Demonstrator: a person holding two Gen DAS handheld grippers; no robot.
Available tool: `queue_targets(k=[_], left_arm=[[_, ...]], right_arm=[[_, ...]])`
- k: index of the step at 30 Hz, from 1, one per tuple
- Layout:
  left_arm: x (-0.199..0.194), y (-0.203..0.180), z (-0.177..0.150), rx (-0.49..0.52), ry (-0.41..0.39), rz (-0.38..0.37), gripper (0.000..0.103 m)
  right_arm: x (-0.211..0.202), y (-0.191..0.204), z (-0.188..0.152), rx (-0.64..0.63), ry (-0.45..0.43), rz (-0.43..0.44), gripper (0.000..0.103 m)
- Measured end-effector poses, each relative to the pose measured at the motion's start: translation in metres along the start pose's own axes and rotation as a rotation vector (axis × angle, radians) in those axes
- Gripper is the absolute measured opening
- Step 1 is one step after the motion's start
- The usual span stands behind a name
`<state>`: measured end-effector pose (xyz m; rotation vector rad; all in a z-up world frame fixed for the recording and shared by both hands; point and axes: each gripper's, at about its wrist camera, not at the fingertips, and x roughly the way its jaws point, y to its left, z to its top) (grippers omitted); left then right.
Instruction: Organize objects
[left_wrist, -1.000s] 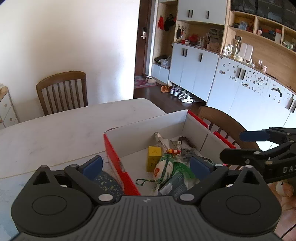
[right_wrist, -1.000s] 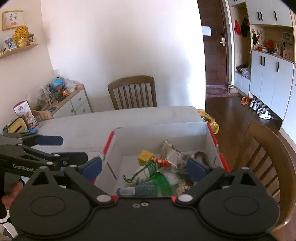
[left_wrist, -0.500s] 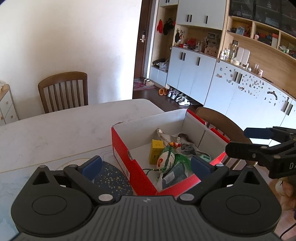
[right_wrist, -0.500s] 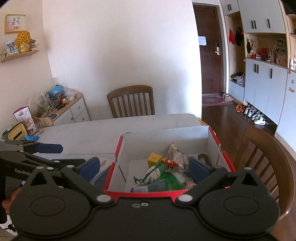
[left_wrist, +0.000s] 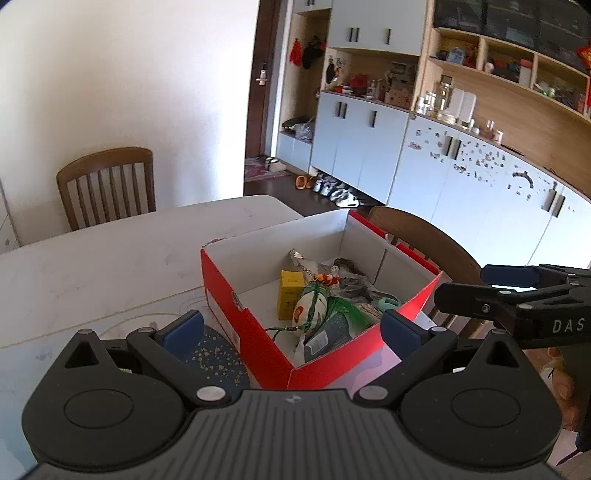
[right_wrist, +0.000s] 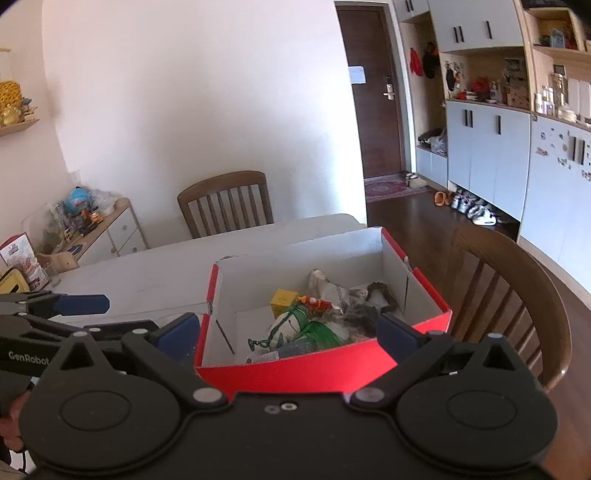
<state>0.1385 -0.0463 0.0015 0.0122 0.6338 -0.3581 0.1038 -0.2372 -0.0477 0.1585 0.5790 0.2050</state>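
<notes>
Over the last second both grippers have pulled back from the red box (left_wrist: 258, 332), which now shows its whole near wall on the white table (left_wrist: 110, 258); the packing looks finished. Left gripper (left_wrist: 291, 328) and right gripper (right_wrist: 288, 328) have jaws wide apart, empty. The yellow carton (left_wrist: 290, 295) sits inside the box, while the heaped items beside it blur together.

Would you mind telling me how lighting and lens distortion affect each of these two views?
Left wrist view: daylight washes out the white wall, and the cabinets bow with fisheye curvature. Right wrist view: the door frame curves, and the red box is lit clearly.
</notes>
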Motion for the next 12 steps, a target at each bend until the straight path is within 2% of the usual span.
queue_targets(k=[12], left_arm=[[0.0021, 0.0093, -0.0011, 0.009, -0.001, -0.013, 0.102]], right_arm=[[0.0071, 0.0086, -0.0043, 0.029, 0.011, -0.023, 0.102]])
